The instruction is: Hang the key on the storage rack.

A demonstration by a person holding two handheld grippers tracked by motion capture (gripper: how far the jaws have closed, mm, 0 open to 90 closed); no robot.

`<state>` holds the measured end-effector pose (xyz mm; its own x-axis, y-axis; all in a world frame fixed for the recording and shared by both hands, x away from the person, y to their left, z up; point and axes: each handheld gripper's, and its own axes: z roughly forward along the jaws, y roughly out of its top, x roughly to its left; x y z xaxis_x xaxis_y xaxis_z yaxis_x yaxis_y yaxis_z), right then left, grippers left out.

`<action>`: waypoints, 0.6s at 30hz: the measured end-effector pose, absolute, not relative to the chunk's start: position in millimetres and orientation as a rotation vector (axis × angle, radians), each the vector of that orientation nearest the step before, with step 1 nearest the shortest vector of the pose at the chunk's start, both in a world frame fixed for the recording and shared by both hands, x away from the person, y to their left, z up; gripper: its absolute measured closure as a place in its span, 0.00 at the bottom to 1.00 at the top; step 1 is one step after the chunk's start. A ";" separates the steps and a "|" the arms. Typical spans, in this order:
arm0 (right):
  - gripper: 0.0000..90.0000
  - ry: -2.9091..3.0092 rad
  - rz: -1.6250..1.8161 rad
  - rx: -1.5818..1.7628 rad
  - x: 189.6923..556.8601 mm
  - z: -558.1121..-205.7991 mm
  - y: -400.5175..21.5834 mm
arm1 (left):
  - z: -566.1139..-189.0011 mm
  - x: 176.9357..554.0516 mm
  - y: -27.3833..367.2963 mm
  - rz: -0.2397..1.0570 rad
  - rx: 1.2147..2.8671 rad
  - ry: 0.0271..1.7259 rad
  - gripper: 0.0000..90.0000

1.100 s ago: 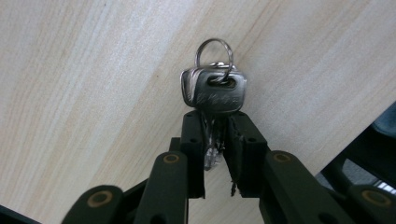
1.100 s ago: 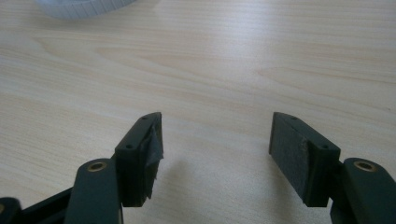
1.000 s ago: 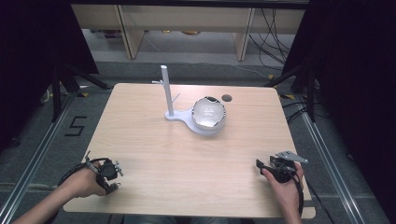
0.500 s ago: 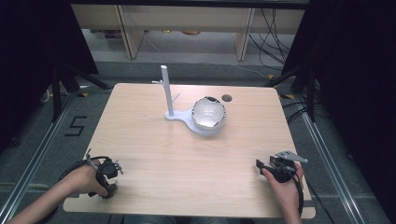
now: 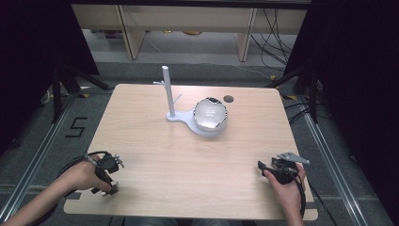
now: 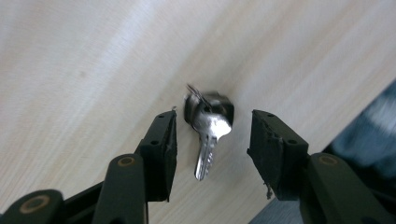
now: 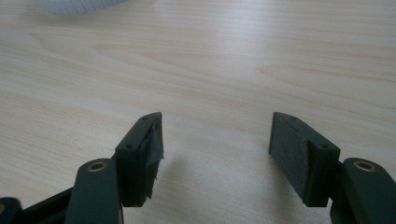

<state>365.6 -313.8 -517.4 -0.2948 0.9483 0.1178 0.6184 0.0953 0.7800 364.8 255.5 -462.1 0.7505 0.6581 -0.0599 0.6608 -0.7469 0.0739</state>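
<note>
A black numeral "5" (image 5: 76, 127) on the grey floor (image 5: 42, 141), left of the table (image 5: 188, 155).

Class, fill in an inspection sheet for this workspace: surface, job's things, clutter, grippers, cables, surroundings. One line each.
Surface: light wooden table, with a round hole near the far edge.
Job's things: a silver key with a dark head lies flat near the table's near-left edge; a white stand with an upright post and side pegs, and a shiny rounded object on its base.
Clutter: nothing seen.
Grippers: left gripper open, its jaws on either side of the key; right gripper open over bare wood.
Cables: black cable loops from the left gripper.
Surroundings: wooden shelving, dark floor.
</note>
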 end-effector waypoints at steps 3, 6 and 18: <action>0.40 1.978 1.058 1.539 364.8 -516.2 -314.7 | -466.3 370.9 254.4 -0.075 2.751 1.268 0.60; 0.40 1.956 1.049 1.545 364.7 -516.6 -314.1 | -468.6 374.9 252.7 -0.106 2.717 1.334 0.65; 0.40 1.965 1.045 1.553 364.8 -516.3 -313.9 | -469.9 387.4 239.1 -0.133 2.753 1.361 0.71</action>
